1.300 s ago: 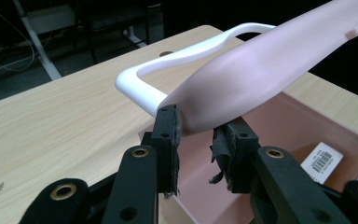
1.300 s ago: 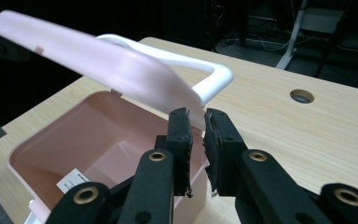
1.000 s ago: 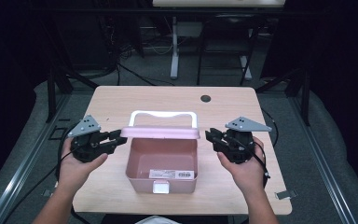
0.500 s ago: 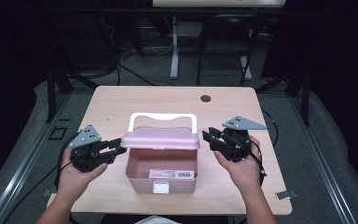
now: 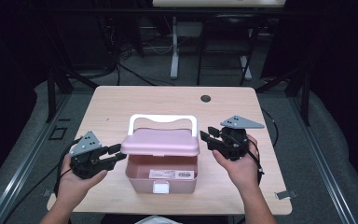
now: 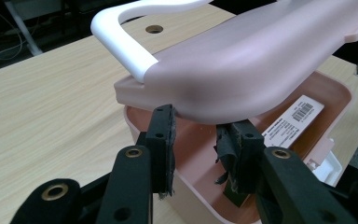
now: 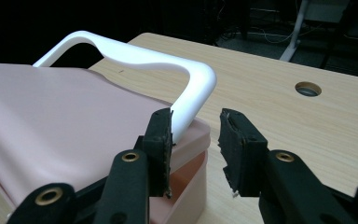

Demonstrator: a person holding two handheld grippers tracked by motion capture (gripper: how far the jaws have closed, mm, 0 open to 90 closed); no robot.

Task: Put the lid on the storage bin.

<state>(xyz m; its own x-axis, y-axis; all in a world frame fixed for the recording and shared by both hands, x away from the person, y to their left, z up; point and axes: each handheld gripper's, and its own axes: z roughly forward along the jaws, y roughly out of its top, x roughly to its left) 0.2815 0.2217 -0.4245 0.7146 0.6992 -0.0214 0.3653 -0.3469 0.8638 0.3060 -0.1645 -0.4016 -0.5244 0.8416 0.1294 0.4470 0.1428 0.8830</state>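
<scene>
Fingers of both our grippers, left [image 5: 115, 154] and right [image 5: 205, 137], are standing spread, flanking the half-raised pink plastic lid [image 5: 161, 142] of the pink box [image 5: 161, 173]; its long axis is running between us, left jaws nearer.

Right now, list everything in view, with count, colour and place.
box: one, pink, middle front of the table, open with a barcode label inside
lid: one, pink, tilted half down over the box
handle: one, white, on the far edge of the lid
table: one, light wood, with a dark round hole near the far edge
left gripper: one, black, jaws open at the lid's left end
right gripper: one, black, jaws open at the lid's right end
hands: two, holding the grippers
</scene>
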